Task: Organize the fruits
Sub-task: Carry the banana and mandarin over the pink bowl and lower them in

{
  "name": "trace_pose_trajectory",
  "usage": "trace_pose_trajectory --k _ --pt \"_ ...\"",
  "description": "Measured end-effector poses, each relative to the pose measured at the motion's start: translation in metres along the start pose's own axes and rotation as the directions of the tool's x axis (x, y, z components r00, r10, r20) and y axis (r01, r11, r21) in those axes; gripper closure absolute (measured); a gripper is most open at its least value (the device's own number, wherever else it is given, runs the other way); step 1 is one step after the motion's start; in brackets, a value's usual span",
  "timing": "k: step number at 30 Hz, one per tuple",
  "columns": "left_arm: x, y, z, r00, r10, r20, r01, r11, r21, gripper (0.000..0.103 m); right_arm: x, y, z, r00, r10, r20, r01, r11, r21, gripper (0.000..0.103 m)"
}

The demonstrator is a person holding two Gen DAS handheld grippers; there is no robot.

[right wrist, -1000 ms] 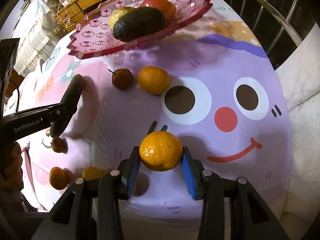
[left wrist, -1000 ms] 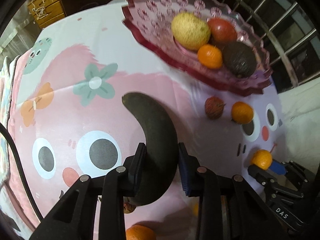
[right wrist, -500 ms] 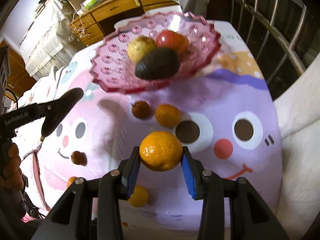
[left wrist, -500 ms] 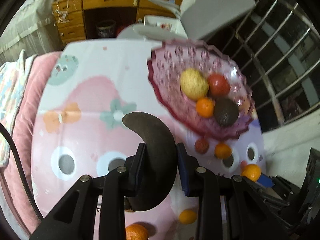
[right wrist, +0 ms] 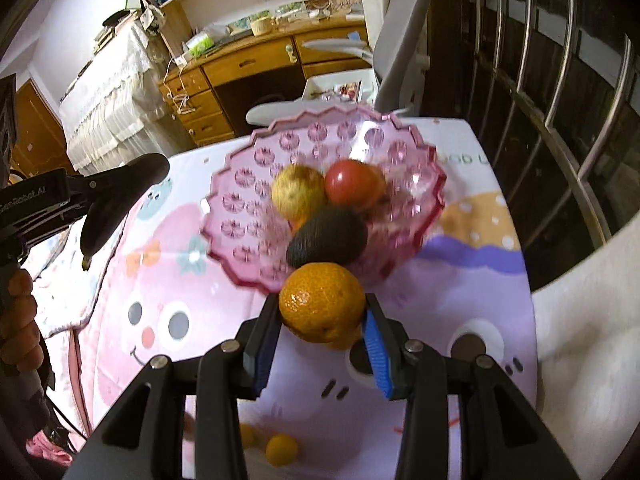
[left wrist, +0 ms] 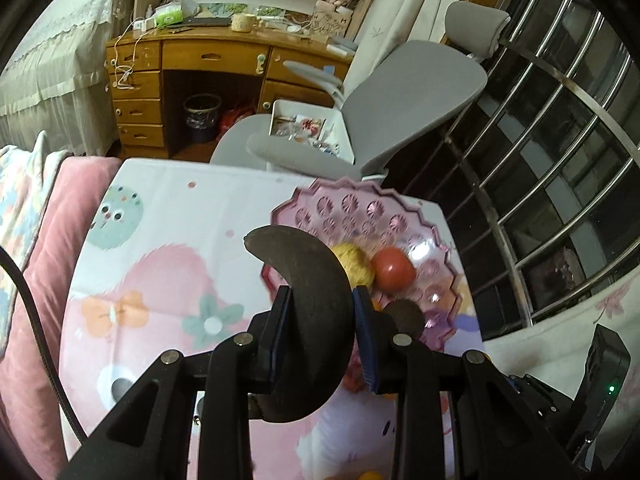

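Observation:
My left gripper [left wrist: 320, 332] is shut on a dark, curved banana [left wrist: 308, 296] and holds it above the cartoon-print cloth, left of the pink glass fruit bowl [left wrist: 360, 208]. My right gripper [right wrist: 322, 344] is shut on an orange tangerine [right wrist: 322, 304], held just in front of the bowl [right wrist: 256, 184]. The bowl holds a yellow fruit [right wrist: 298, 192], a red tomato [right wrist: 354, 184] and a dark avocado [right wrist: 328, 240]. The left gripper with the banana [right wrist: 116, 196] shows at the left of the right wrist view.
Small tangerines [right wrist: 282, 450] lie on the cloth near the front edge. A grey office chair [left wrist: 400, 96] and a wooden desk [left wrist: 192, 76] stand behind the table. Metal window bars [left wrist: 560, 160] run along the right. Pink bedding [left wrist: 52, 216] lies at the left.
Both grippers have risen and tilted up with their fruit; the views now take in the room. The tangerine has come closer to the bowl.

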State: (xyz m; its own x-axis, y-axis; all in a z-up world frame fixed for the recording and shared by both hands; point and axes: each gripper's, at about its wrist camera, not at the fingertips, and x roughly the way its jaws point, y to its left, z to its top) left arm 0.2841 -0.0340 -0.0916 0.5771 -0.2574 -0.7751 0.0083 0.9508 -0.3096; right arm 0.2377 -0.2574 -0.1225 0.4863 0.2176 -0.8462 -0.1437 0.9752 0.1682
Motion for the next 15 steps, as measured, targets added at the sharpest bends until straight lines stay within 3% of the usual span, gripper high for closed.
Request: trace_pose_trajectory --k 6,15 --pt "0.023 -0.012 0.010 1.000 -0.009 -0.012 0.009 1.000 0.005 0.074 0.007 -0.007 0.020 0.999 -0.011 0.043 0.010 1.000 0.012 0.062" --pt "0.067 -0.022 0.012 0.995 -0.006 -0.098 0.005 1.000 -0.013 0.074 0.036 -0.035 0.034 1.000 -0.015 0.000 0.015 0.998 0.059 0.062"
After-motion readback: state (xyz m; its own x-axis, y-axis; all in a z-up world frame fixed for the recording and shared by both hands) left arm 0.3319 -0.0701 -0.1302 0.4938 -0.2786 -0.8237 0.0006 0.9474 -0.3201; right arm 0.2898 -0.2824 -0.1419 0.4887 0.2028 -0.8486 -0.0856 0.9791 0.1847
